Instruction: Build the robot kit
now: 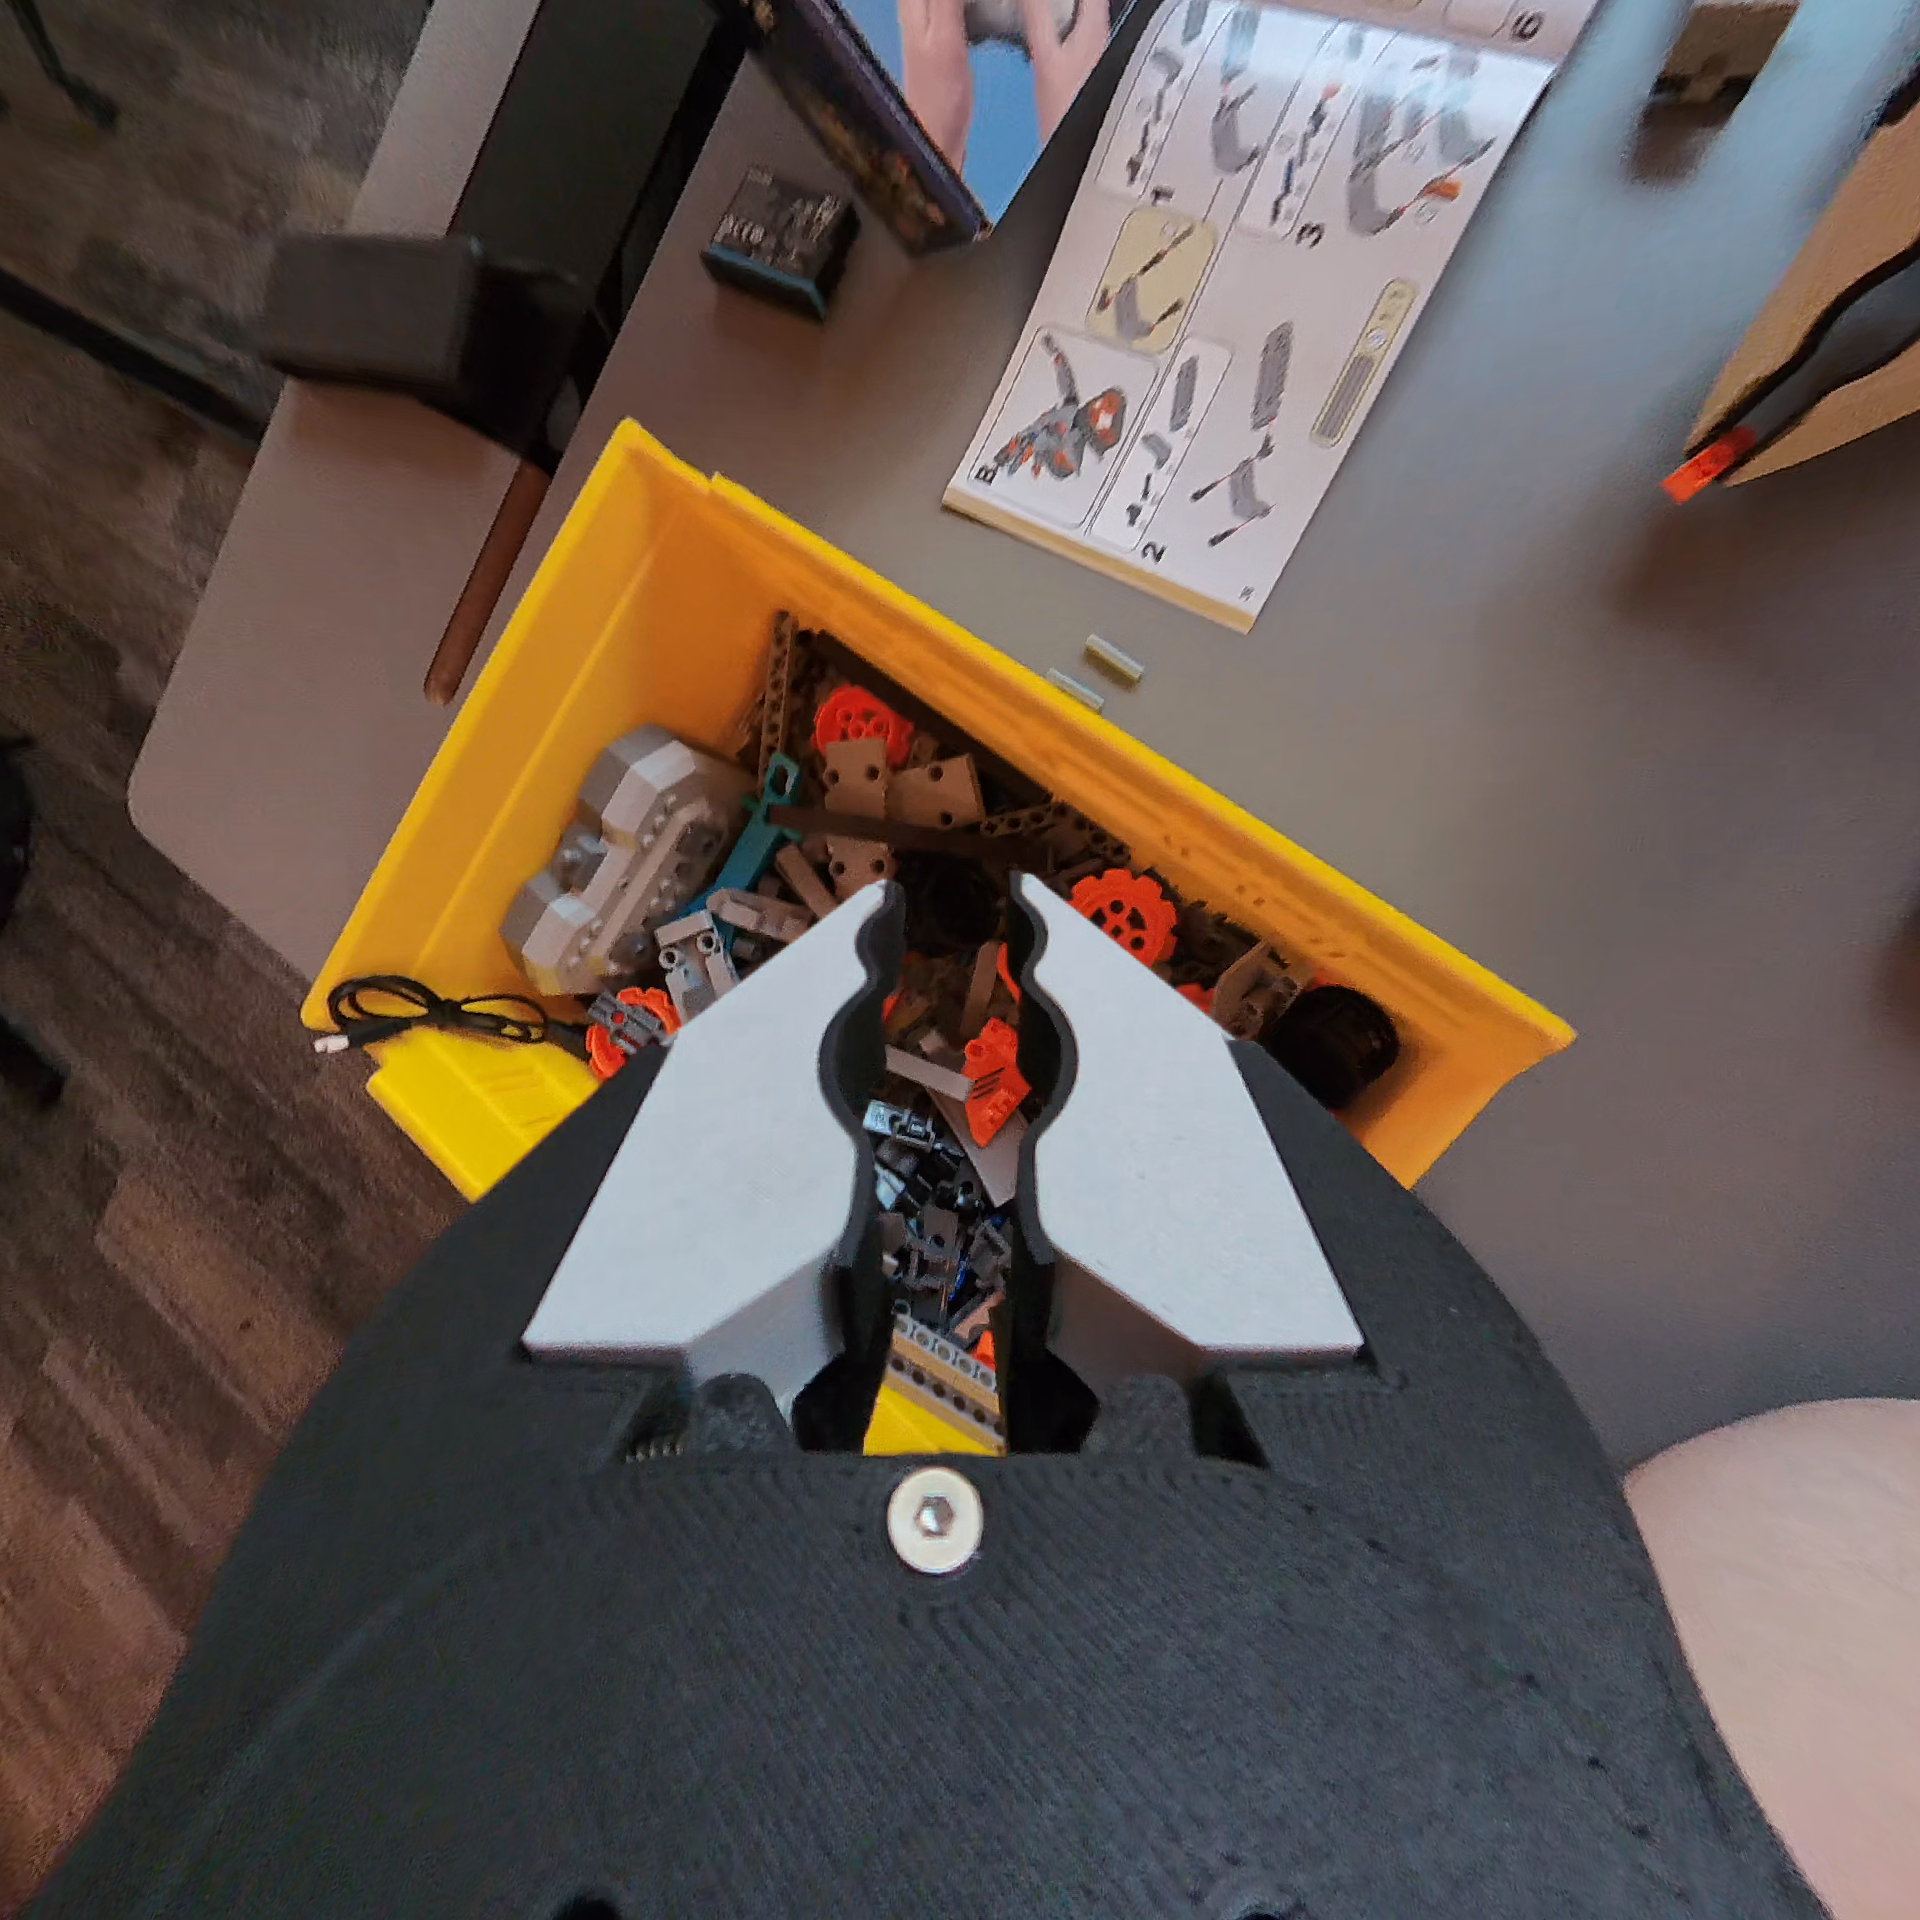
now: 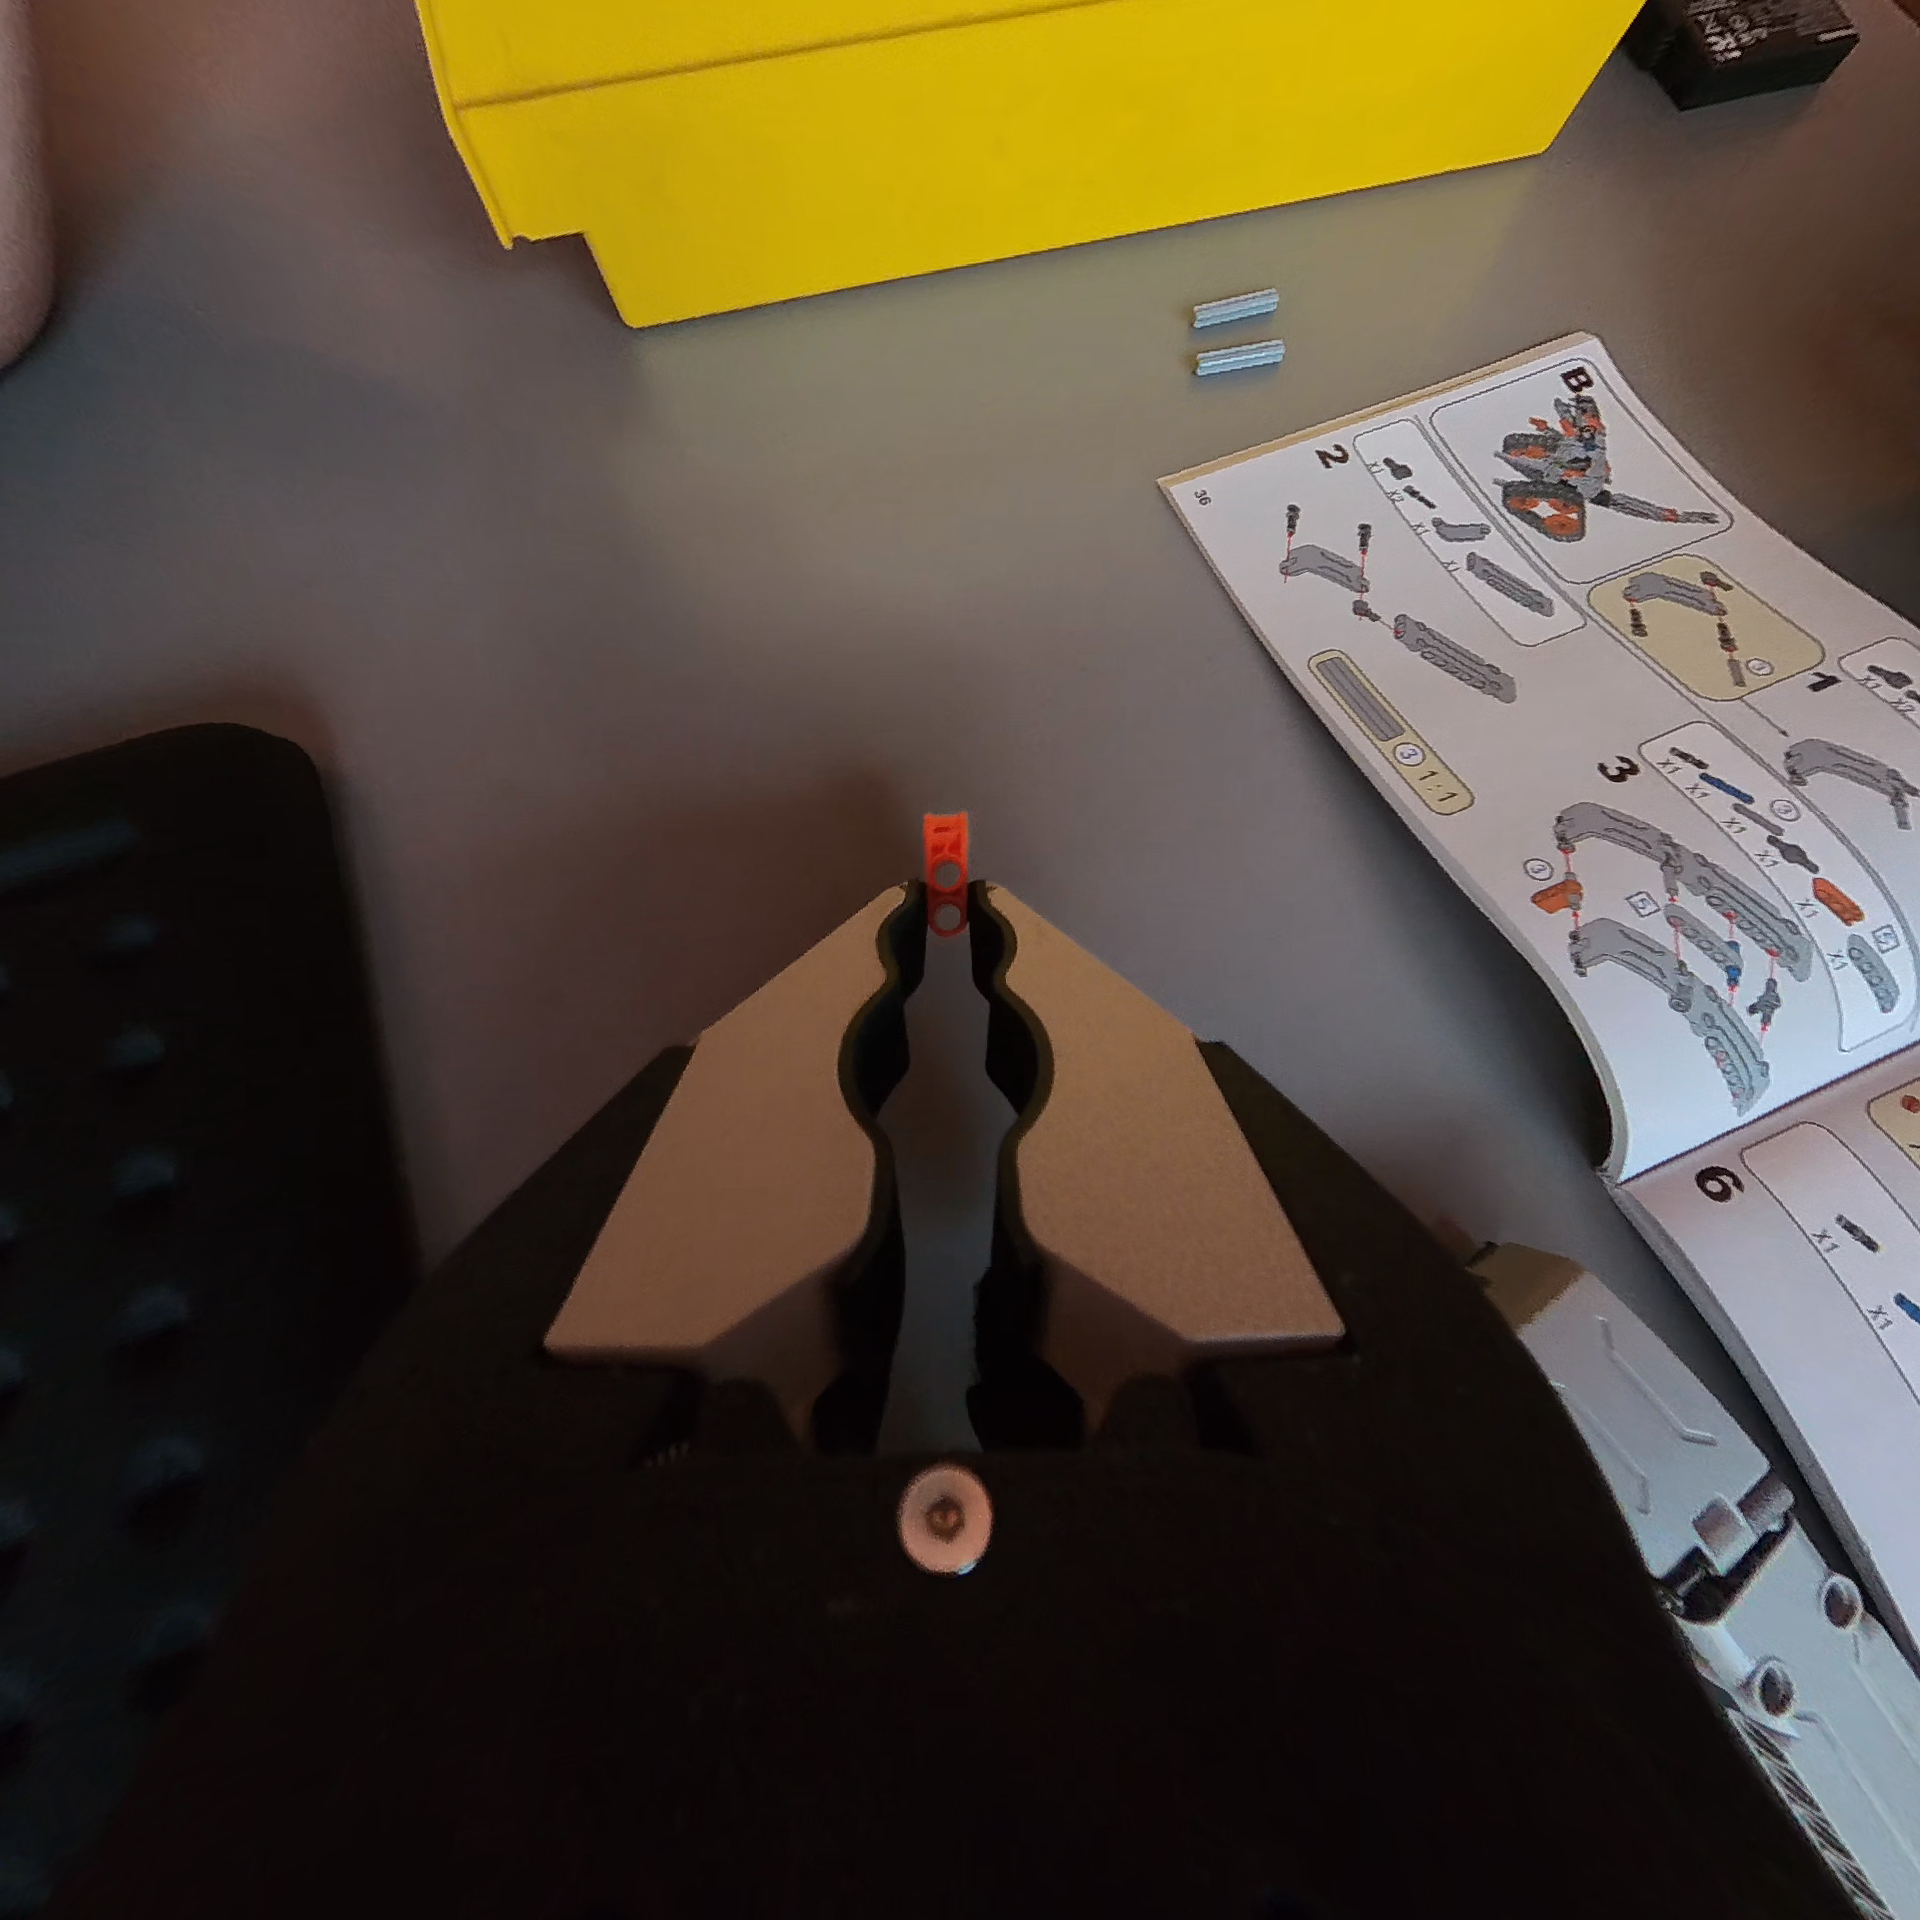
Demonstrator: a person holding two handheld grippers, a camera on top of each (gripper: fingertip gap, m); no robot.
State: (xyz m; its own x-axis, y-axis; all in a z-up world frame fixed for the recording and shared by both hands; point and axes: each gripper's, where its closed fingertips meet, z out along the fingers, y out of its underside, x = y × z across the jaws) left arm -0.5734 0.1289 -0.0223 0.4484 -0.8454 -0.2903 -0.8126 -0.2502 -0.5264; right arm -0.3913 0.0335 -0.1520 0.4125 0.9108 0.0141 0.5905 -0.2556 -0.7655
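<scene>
Left gripper (image 1: 951, 899) fingers parted; right gripper (image 2: 948, 902) fingers pinched together.

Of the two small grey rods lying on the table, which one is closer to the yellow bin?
The upper grey rod in the right wrist view. It lies just beside the yellow bin; the other rod lies parallel, toward the booklet.

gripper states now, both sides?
Left gripper: open, empty, over the parts in the yellow bin.
Right gripper: shut on small orange beam, above the grey table.
</scene>
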